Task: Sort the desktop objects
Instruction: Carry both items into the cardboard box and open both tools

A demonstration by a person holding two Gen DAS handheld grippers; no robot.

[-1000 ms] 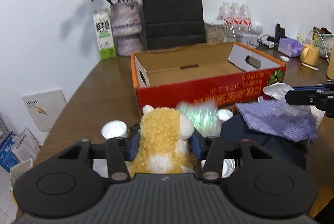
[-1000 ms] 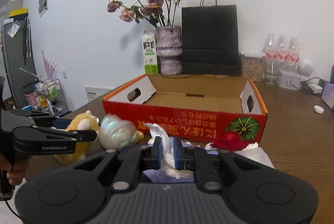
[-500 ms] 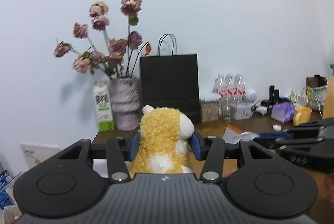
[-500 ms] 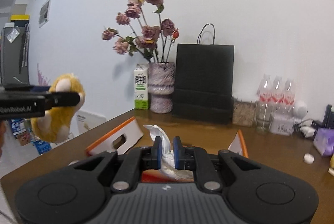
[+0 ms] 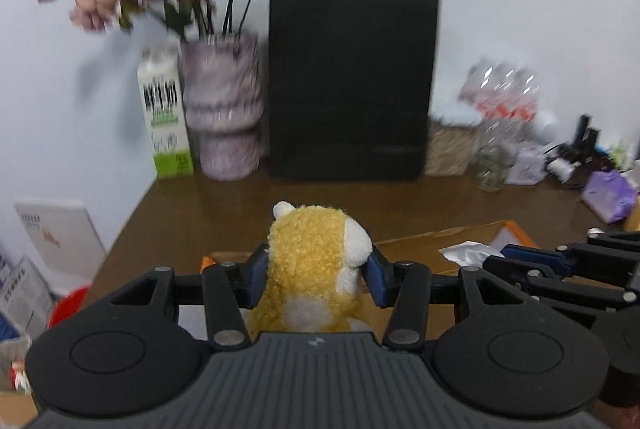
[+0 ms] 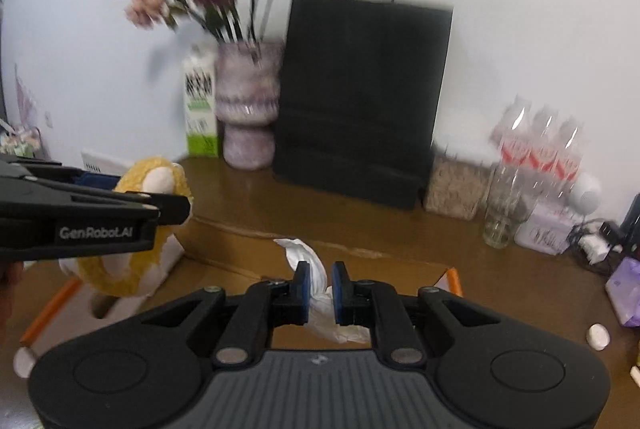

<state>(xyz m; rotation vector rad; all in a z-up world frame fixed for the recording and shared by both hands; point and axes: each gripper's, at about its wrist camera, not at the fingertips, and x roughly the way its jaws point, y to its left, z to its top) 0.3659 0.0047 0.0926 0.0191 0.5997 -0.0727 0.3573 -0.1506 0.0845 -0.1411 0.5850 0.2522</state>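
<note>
My left gripper [image 5: 316,269] is shut on a yellow and white plush toy [image 5: 316,269] and holds it in the air above the open cardboard box [image 5: 432,241]. The plush toy [image 6: 132,261] and the left gripper [image 6: 120,213] also show at the left of the right wrist view. My right gripper [image 6: 320,287] is shut on a crumpled white tissue [image 6: 316,281] and holds it over the box [image 6: 256,257]. The tissue [image 5: 468,251] and the right gripper [image 5: 540,261] show at the right of the left wrist view.
A black paper bag [image 6: 360,101], a vase of dried flowers [image 6: 248,105] and a milk carton [image 6: 200,105] stand along the wall behind the box. Water bottles [image 6: 540,157], a glass [image 6: 500,213] and small clutter sit at the back right.
Both grippers have tilted down and moved forward with their loads. The box interior and the table have come back into view beneath them.
</note>
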